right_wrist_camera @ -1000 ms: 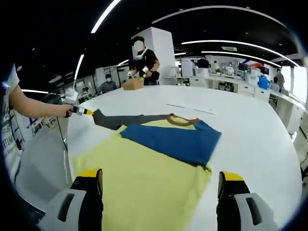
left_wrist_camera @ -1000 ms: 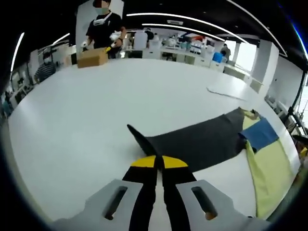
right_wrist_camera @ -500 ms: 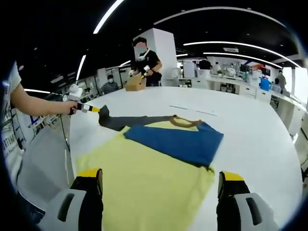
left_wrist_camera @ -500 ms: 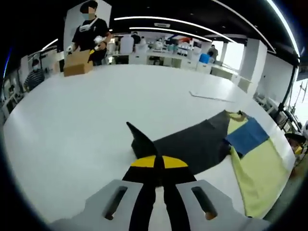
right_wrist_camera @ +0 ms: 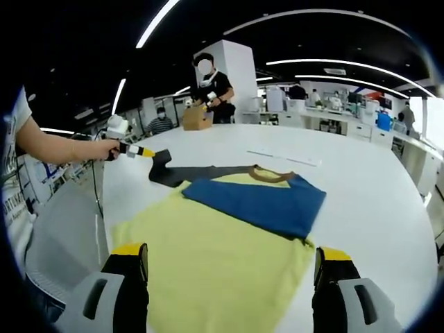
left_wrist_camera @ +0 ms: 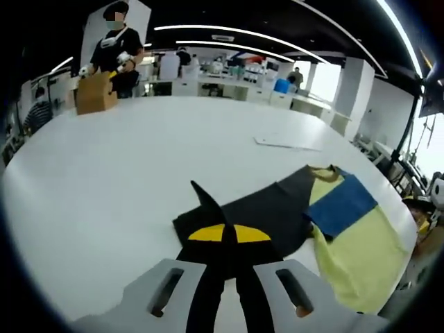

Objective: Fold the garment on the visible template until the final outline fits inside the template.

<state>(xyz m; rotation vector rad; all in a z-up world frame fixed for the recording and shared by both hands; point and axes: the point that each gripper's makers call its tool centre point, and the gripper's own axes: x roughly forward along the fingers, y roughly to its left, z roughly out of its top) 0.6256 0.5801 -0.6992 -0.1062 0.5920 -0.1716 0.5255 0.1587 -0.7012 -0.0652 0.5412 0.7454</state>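
Observation:
A yellow shirt (right_wrist_camera: 215,257) lies flat on the white table (right_wrist_camera: 361,201), with its blue sleeve (right_wrist_camera: 257,201) folded across the chest below a brown collar (right_wrist_camera: 270,177). The dark grey sleeve (right_wrist_camera: 201,173) stretches out to the side. My left gripper (left_wrist_camera: 229,232) is shut on the tip of that dark sleeve (left_wrist_camera: 270,208), which bunches and stands up in a point just past the jaws. In the right gripper view, the left gripper (right_wrist_camera: 142,150) is held in a hand over the table. My right gripper (right_wrist_camera: 230,255) hangs open above the yellow hem, jaws wide apart and holding nothing.
A person stands at the far side with a cardboard box (left_wrist_camera: 94,90). A thin white sheet (left_wrist_camera: 288,143) lies flat beyond the shirt. The near table edge (right_wrist_camera: 97,229) runs along the left beside the yellow body. Desks and shelves fill the background.
The left gripper has carried the dark sleeve tip inward toward the shirt body, so the sleeve is shorter and more bunched. The right gripper stays open in place.

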